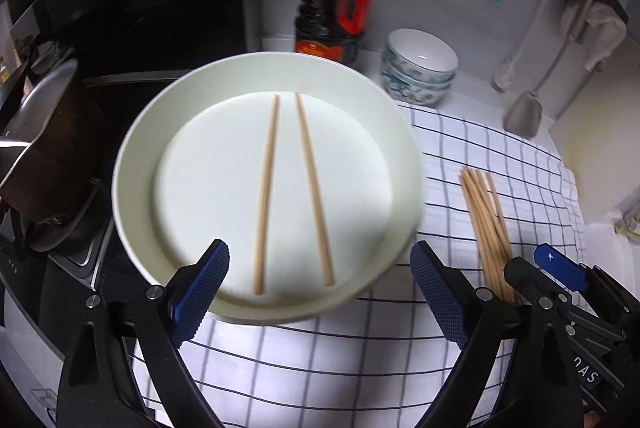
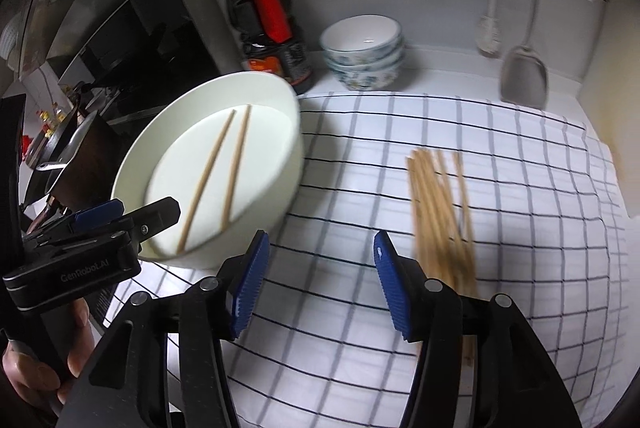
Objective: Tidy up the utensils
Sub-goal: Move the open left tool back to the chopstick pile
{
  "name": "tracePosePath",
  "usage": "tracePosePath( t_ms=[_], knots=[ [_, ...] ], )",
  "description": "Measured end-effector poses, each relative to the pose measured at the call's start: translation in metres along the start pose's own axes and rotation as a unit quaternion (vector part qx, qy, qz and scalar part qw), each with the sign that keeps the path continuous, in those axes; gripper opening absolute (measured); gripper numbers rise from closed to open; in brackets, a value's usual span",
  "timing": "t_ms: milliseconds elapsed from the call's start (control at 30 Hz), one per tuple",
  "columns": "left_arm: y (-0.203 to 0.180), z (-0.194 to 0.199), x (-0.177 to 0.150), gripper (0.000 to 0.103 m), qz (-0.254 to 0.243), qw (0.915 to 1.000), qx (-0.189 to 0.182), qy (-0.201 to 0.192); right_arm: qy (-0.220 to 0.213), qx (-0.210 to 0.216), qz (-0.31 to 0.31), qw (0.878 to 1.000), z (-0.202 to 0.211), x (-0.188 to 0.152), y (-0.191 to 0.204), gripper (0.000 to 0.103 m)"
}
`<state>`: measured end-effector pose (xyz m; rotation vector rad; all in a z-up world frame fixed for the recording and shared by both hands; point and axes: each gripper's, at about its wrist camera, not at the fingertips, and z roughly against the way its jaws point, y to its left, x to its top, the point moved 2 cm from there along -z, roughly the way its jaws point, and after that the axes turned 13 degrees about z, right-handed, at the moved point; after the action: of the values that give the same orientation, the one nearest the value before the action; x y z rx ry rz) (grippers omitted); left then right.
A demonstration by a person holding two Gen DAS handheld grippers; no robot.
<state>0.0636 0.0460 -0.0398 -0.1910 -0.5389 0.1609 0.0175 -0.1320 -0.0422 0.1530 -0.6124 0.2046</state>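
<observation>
A white deep plate [image 1: 136,164] sits on the left part of a checked cloth [image 1: 320,356], with two wooden chopsticks [image 1: 314,192] lying apart inside it. My left gripper [image 1: 320,256] hangs open over the plate's near rim, and nothing is between its blue pads. To the right, a loose bundle of chopsticks [image 2: 440,212] lies on the cloth [image 2: 340,180]. My right gripper [image 2: 322,244] is open over bare cloth just left of that bundle, holding nothing. The plate [image 2: 288,156] and the left gripper [image 2: 146,208] also show at the left of the right wrist view.
A dark sauce bottle [image 1: 334,8] and stacked patterned bowls [image 1: 420,68] stand at the back by the wall. A metal spatula [image 2: 524,76] and a white ladle [image 2: 490,32] hang at the right. A pan [image 1: 48,132] and stove lie left of the plate.
</observation>
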Motion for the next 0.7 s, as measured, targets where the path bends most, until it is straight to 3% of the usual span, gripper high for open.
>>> tracePosePath(
  t_ms=[367, 700],
  knots=[
    [-0.069, -0.010, -0.035, 0.092, -0.053, 0.9976, -0.037, 0.026, 0.011, -0.044, -0.059, 0.997, 0.025, -0.053, -0.067, 0.056],
    [-0.106, -0.038, -0.064, 0.093, -0.058, 0.9968, -0.043, 0.034, 0.027, -0.066, -0.071, 0.995, 0.015, -0.093, -0.115, 0.056]
  ],
)
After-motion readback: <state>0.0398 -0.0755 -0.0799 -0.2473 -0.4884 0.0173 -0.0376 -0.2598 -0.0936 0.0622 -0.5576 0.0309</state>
